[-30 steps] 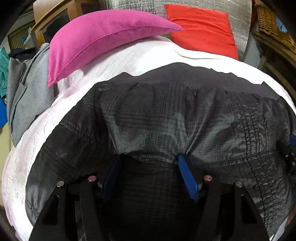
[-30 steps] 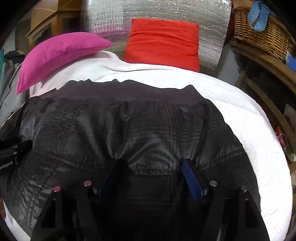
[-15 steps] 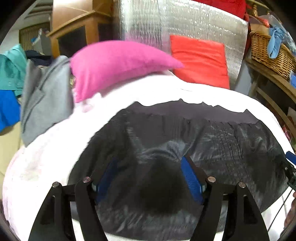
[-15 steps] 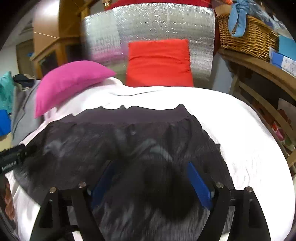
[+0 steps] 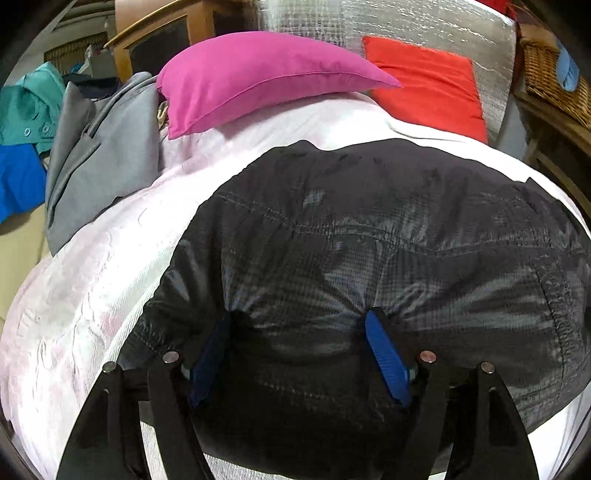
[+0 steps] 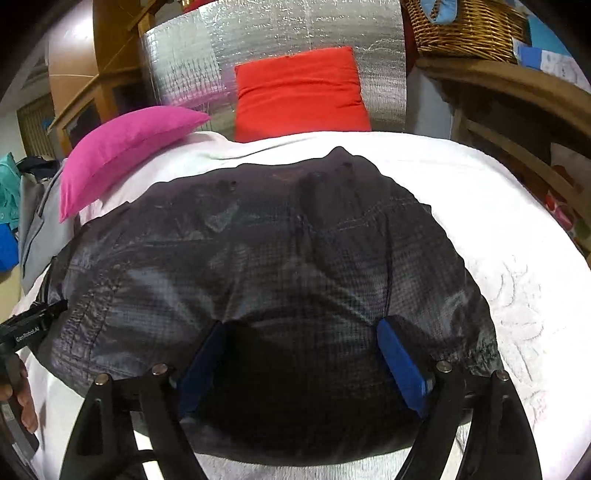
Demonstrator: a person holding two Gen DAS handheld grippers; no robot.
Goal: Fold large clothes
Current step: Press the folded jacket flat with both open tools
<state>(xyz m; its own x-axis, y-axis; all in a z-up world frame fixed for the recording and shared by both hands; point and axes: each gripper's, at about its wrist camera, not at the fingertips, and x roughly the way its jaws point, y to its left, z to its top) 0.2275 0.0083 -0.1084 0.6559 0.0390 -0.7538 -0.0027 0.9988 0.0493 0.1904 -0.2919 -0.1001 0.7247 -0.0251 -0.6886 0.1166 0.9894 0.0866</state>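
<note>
Currently: white-covered bed (image 5: 92, 295); dark checked jacket (image 5: 369, 240), folded, laid below pink pillow (image 5: 258, 74); left claw (image 5: 299, 354) and right claw (image 6: 303, 362), jaws spread, just been opening, fabric between, apparently releasing the finished fold.

Dark jacket (image 5: 369, 229) of faintly glossy ripstop cloth (fine grid weave), white bedspread (image 5: 92, 295) matt and textured, crinkled silver foil panel (image 6: 280, 40), woven wicker basket (image 6: 465, 29)
</note>
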